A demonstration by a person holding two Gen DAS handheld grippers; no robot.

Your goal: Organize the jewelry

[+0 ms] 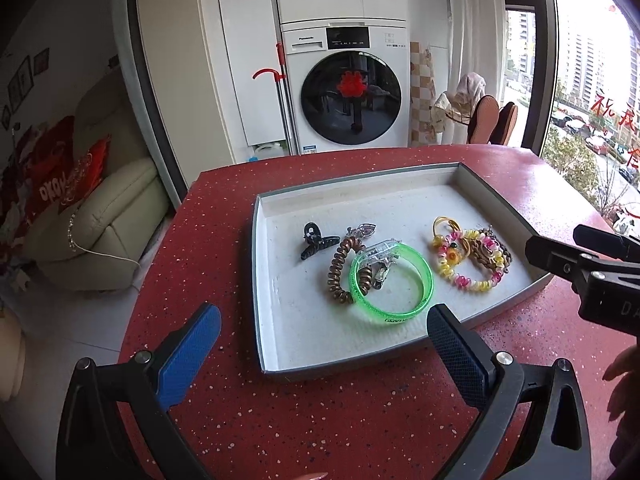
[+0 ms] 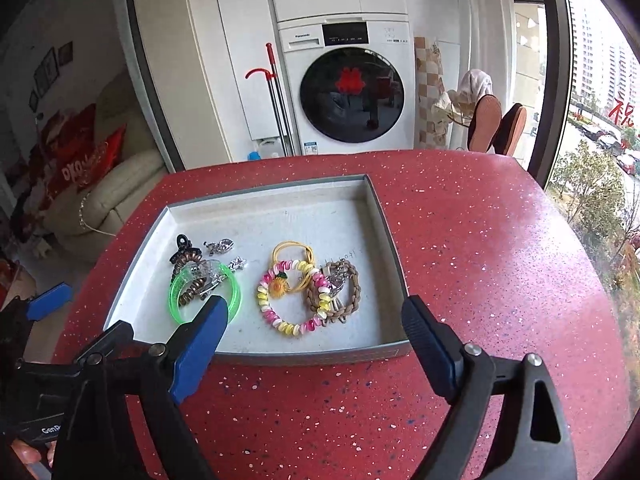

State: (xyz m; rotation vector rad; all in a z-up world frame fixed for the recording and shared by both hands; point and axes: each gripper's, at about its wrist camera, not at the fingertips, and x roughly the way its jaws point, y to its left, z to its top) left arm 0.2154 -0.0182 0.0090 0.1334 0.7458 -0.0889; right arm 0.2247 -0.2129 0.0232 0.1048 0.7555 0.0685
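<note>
Surface (image 1: 320,420): red, speckled with pale flecks; carries 1 shallow grey tray.
Tray (image 2: 382,216): grey rim, white floor; lies flat on the surface, in front of both grippers.
Green bangle (image 1: 390,286): translucent, lies flat in the tray's left half; overlaps the brown coil tie and a clear clip.
Brown coil tie (image 1: 340,270): spiral hair tie, partly under the green bangle's left edge.
Black claw clip (image 1: 316,240): left of the coil tie, on the tray floor, just beside it.
Clear clip (image 1: 380,254): transparent, lies across the bangle's far edge.
Silver pieces (image 2: 219,246): small glittery items beyond the bangle; type not clear.
Pink and yellow coil bracelet (image 2: 290,300): in the tray's right half, bears a small yellow flower; touches the braided piece.
Yellow elastic bands (image 2: 292,250): thin loops at the far side of the coil bracelet, overlapping it.
Brown braided bracelet (image 2: 340,292): right of the coil bracelet, with a metal clasp on it.
Left gripper (image 1: 324,328): jaws wide apart, holding nothing; poised above the tray's near-left corner.
Right gripper (image 2: 316,324): jaws wide apart, holding nothing; poised over the tray's near edge, its left pad overlapping the green bangle in view.
Background: white washing machine (image 1: 348,92), cream sofa (image 1: 112,216), window.
</note>
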